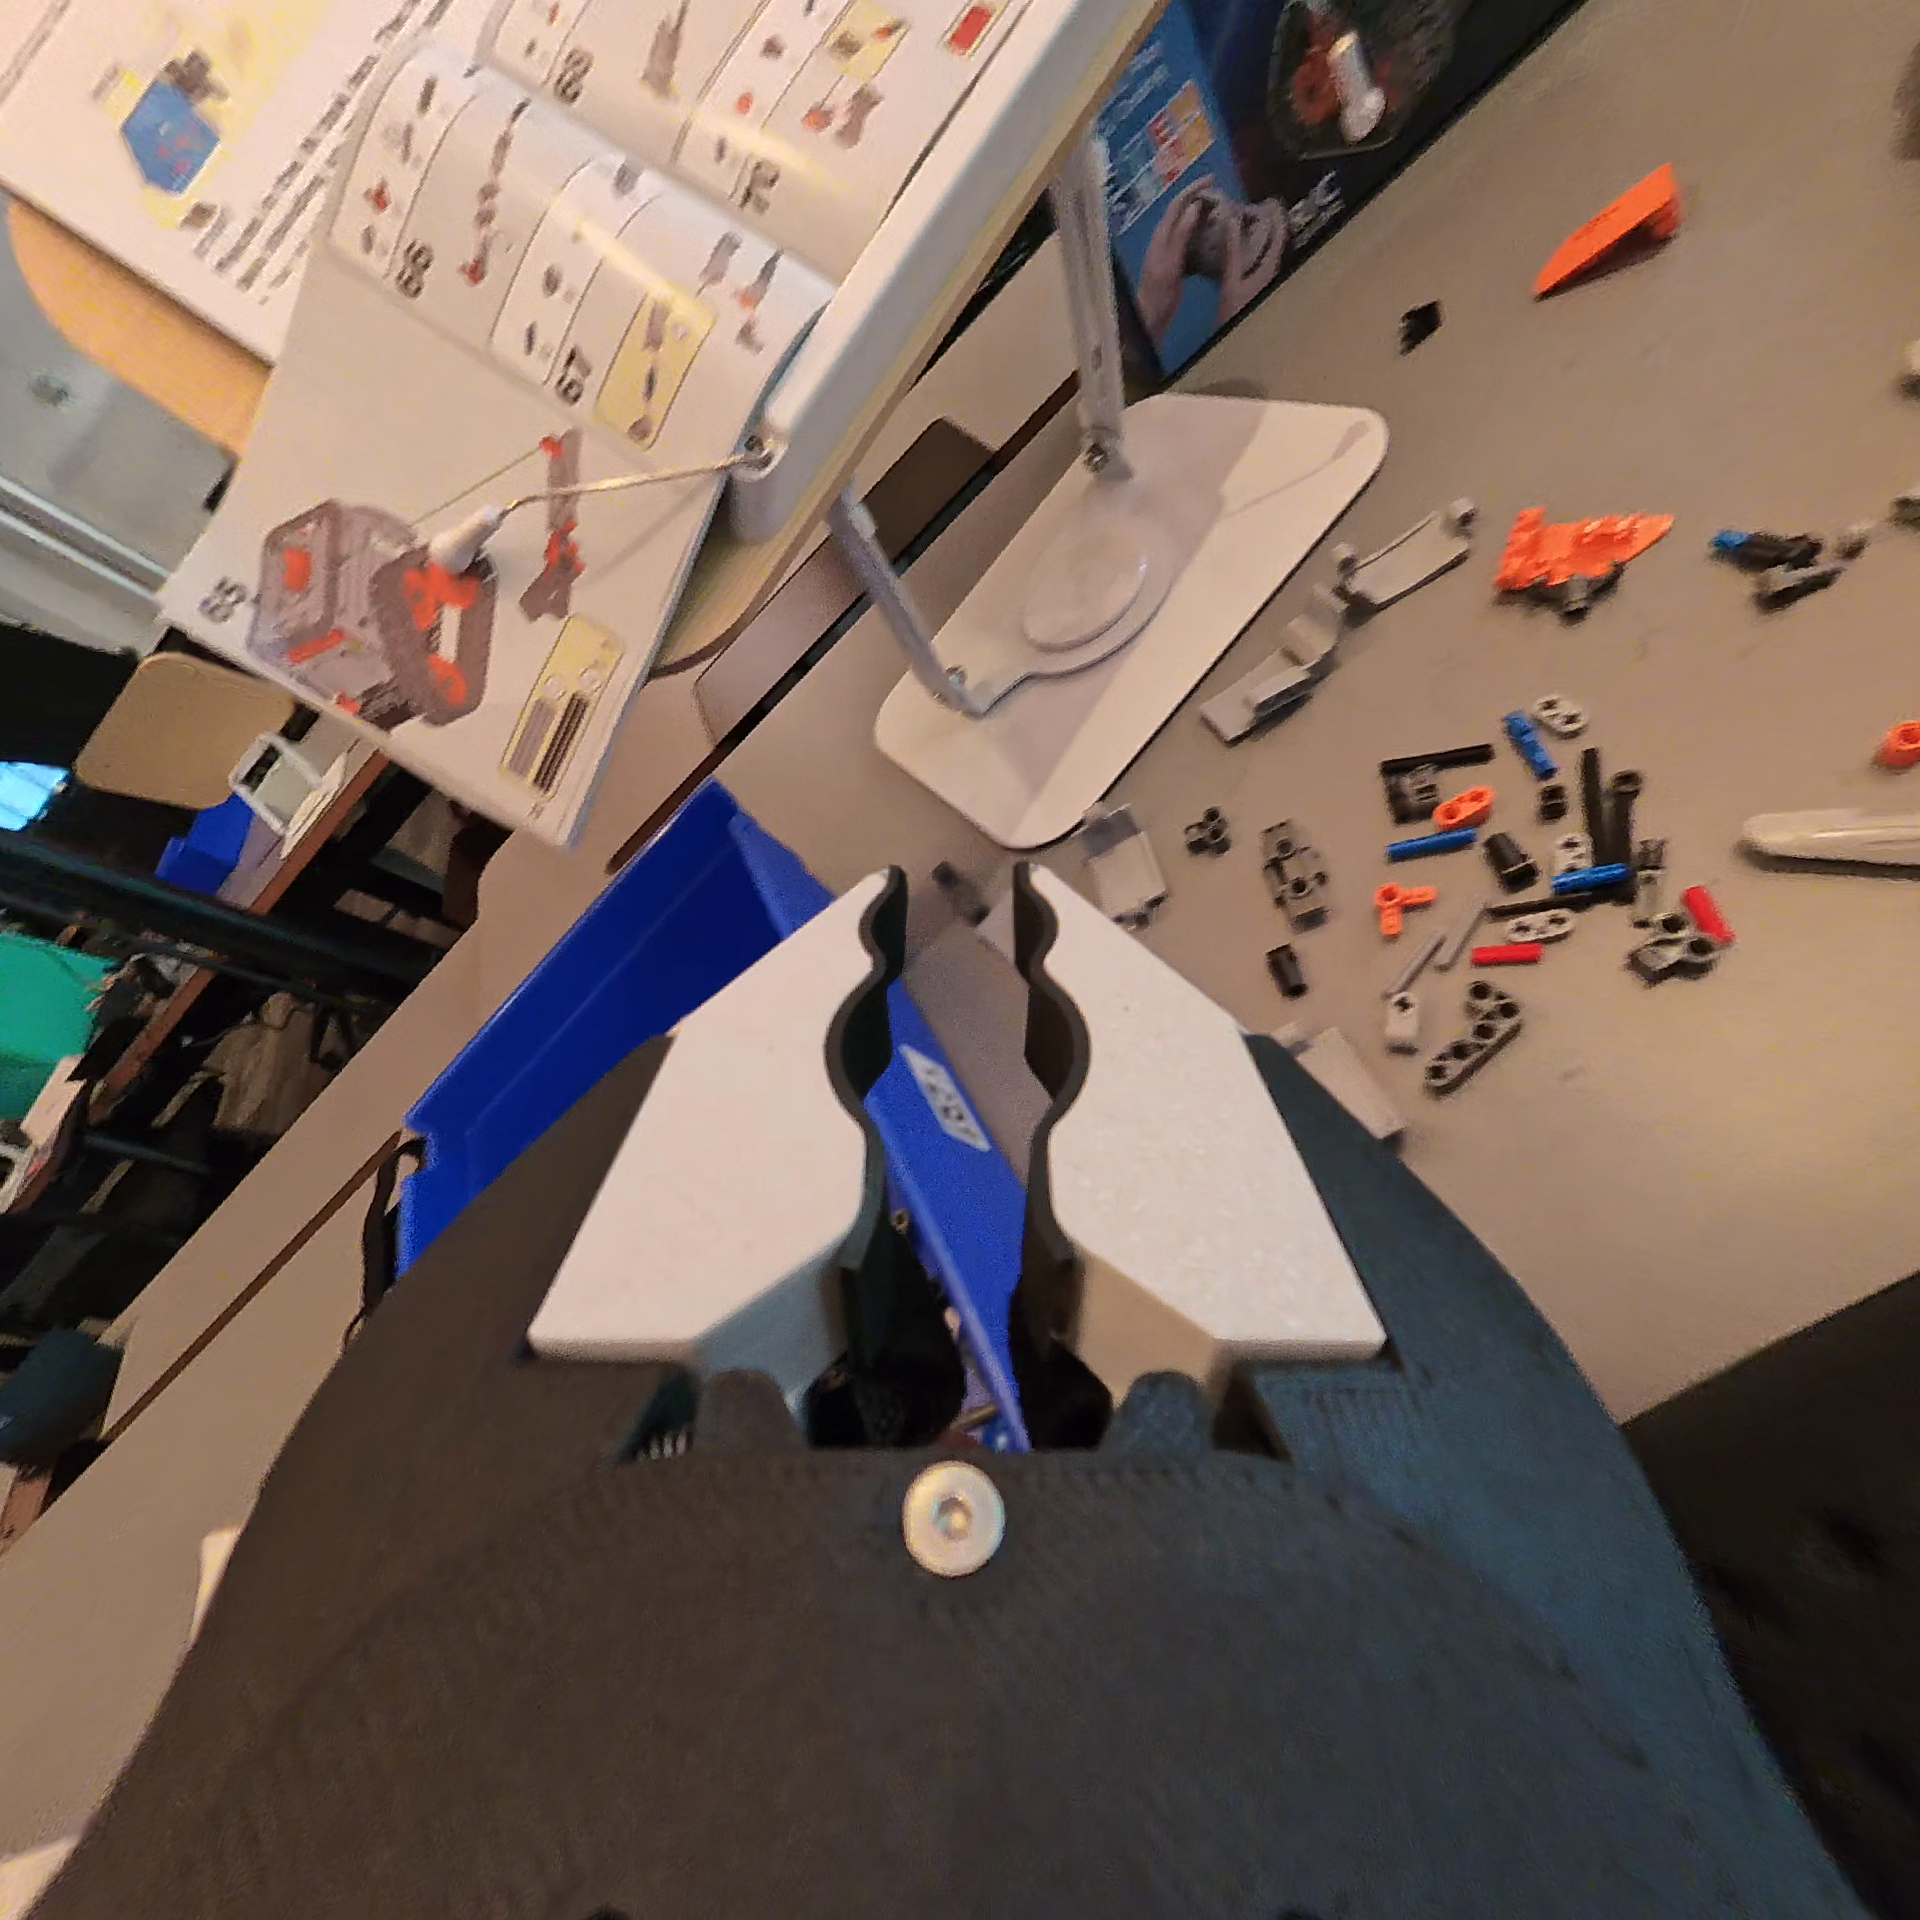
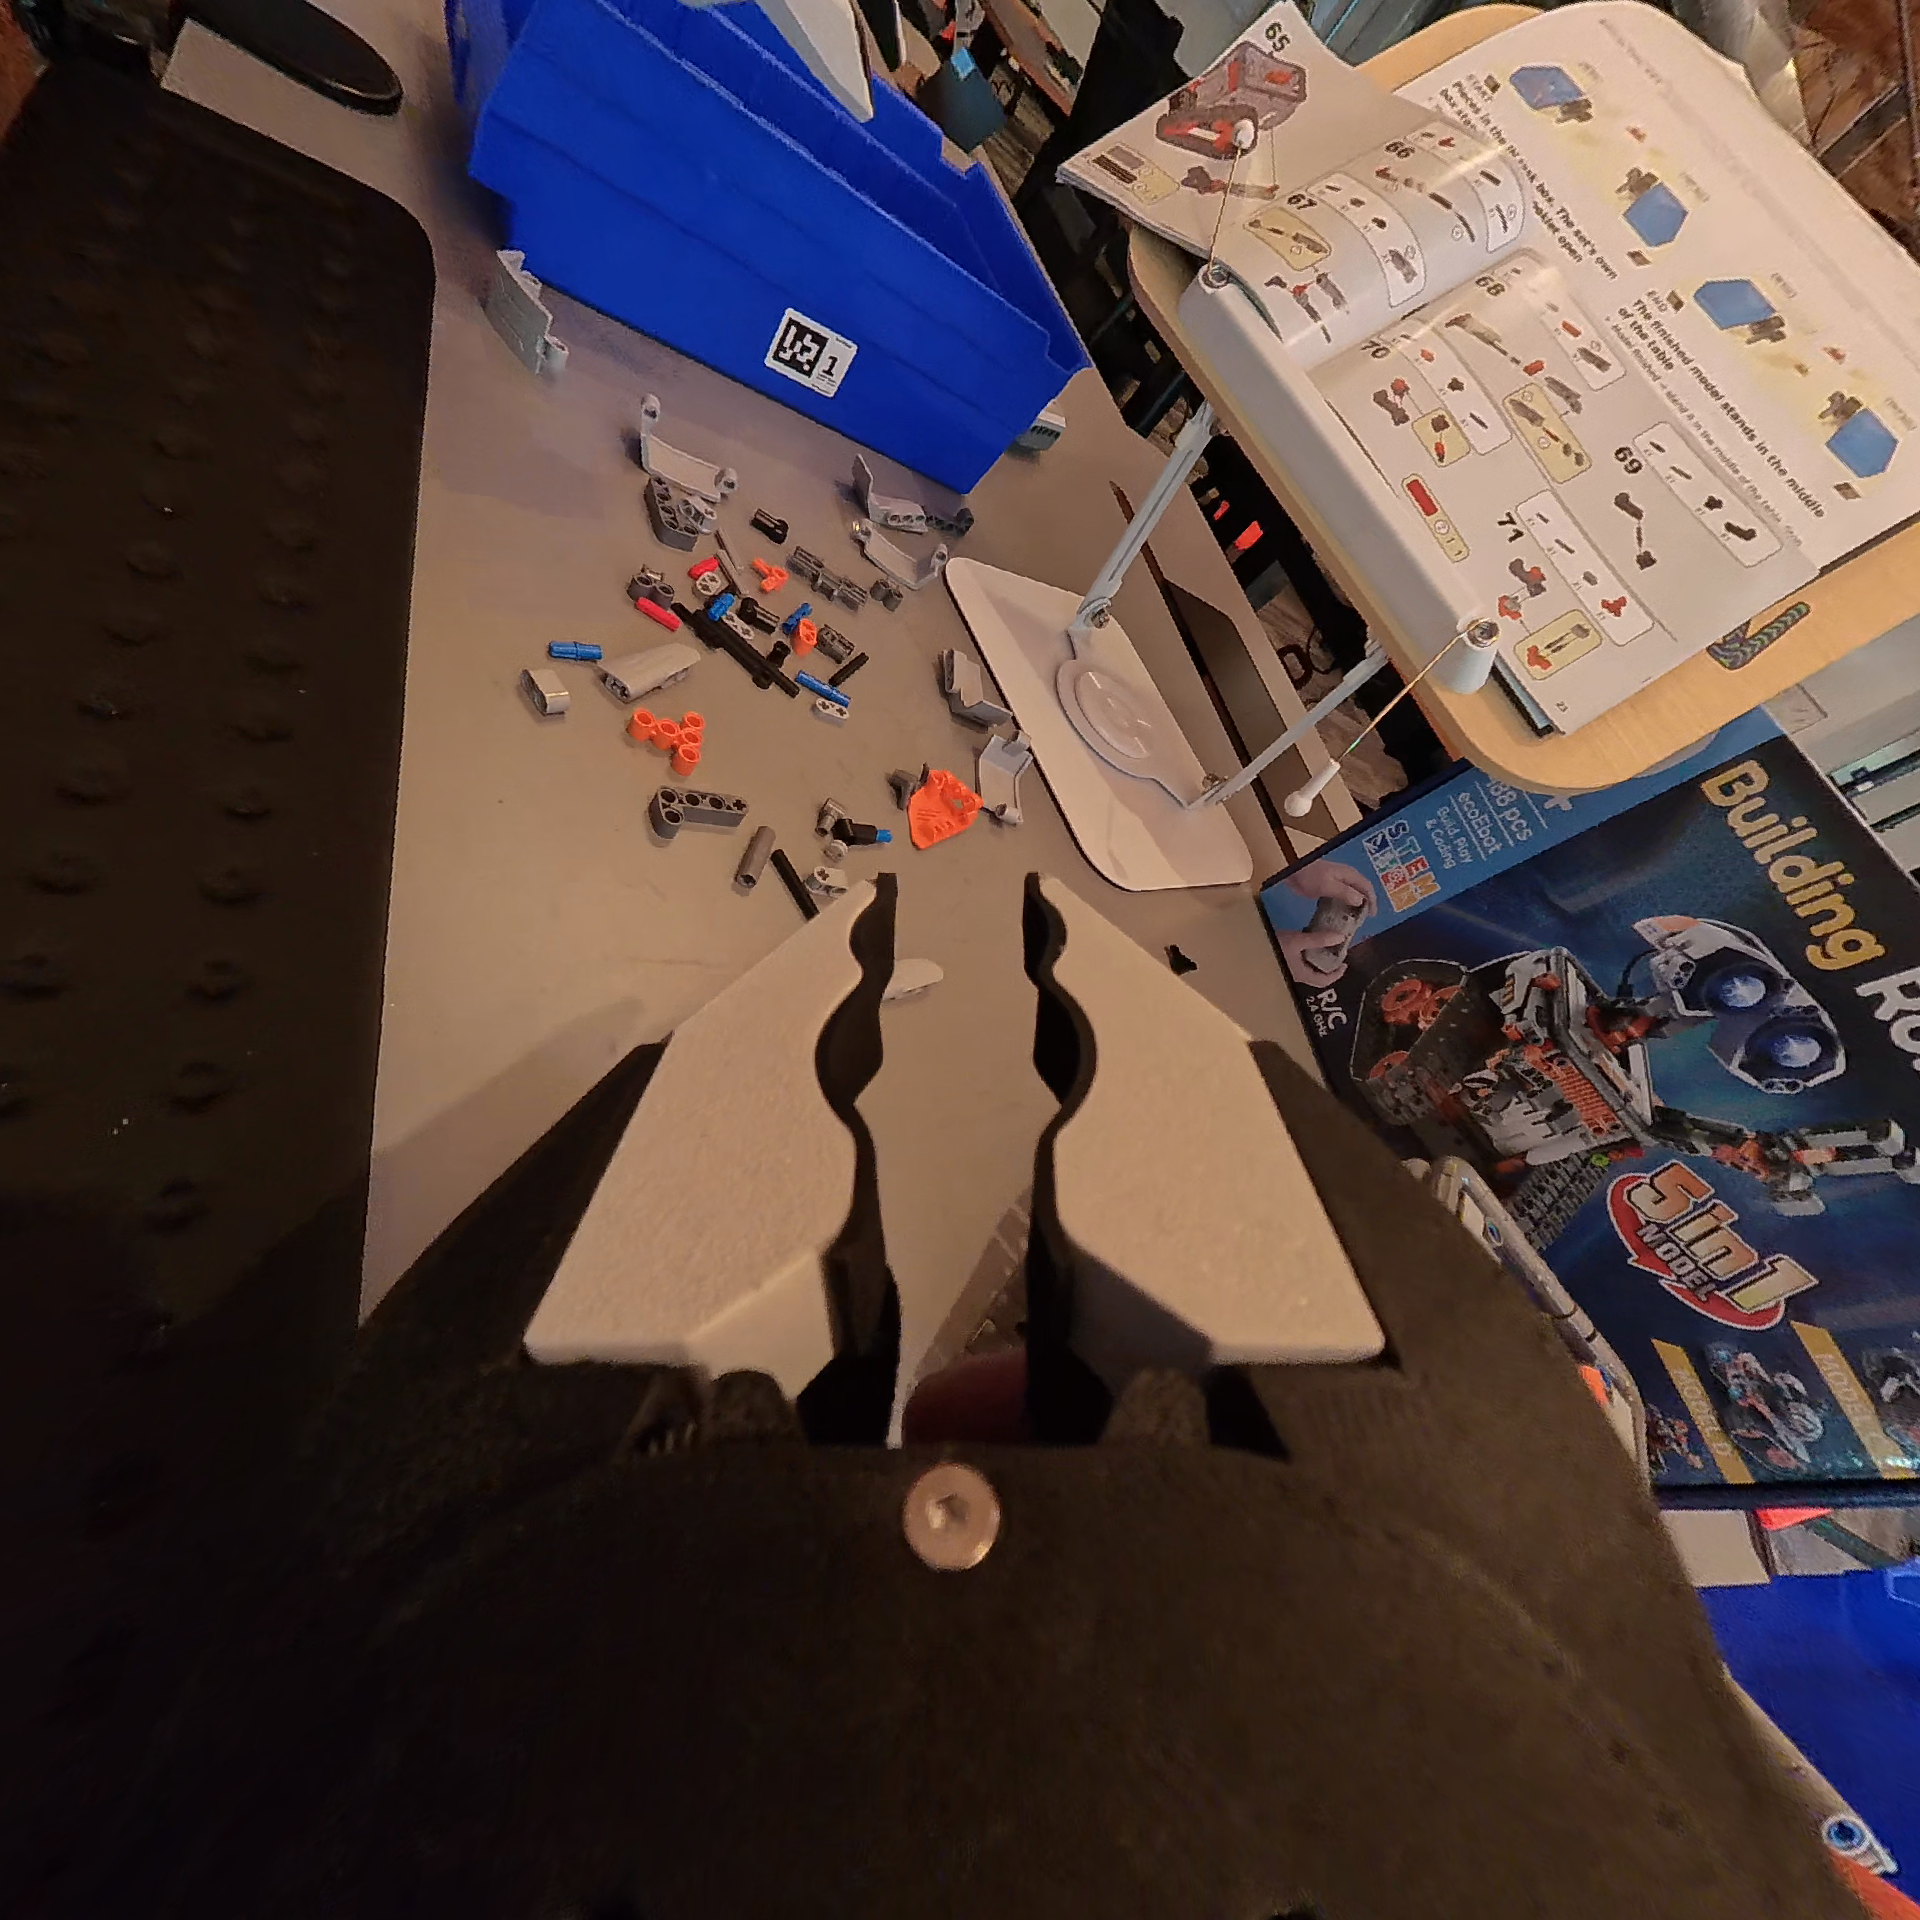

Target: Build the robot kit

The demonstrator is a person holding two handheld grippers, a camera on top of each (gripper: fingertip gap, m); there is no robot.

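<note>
Only right view shows black mat (image 2: 187,623).

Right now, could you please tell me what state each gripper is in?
Left gripper: open, holding nothing.
Right gripper: open, holding nothing.

Bare bench (image 2: 499,935) lies open ahead of the right tongs (image 2: 958,883). Beyond, scattered building pieces (image 2: 727,644) crowd the middle, hemmed by the blue bin (image 2: 727,239), the bookstand's white base (image 2: 1101,727) and the toy box (image 2: 1662,1091).
</note>
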